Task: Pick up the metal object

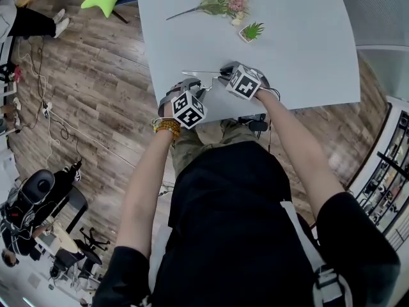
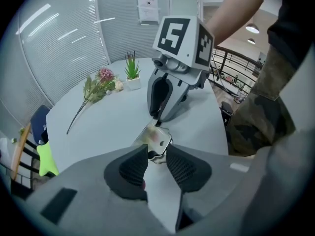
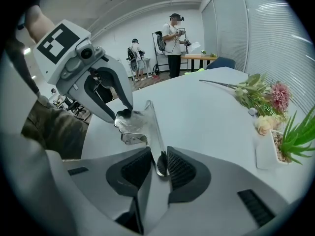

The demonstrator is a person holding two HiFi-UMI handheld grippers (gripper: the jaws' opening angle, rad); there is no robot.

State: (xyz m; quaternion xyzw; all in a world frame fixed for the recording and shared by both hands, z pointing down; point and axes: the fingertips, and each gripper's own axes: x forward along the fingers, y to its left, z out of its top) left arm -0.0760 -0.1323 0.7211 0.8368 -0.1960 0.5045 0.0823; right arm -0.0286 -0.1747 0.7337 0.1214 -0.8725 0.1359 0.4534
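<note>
- 1 metal object: shiny, near the table's front edge, spanning between both grippers.
- 1 right gripper: jaws nearly together, clamped on the object's narrow end.
- 1 left gripper: jaws about half closed, pads meeting the object's wide end.
- 1 table: grey, with bare surface beyond the object.
- 2 plants, both well apart from the object and toward the far side: flower sprig, potted plant.

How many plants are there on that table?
2. A flower sprig lies on the far part of the table; a small potted plant stands close by its blooms. None seems hidden.
</note>
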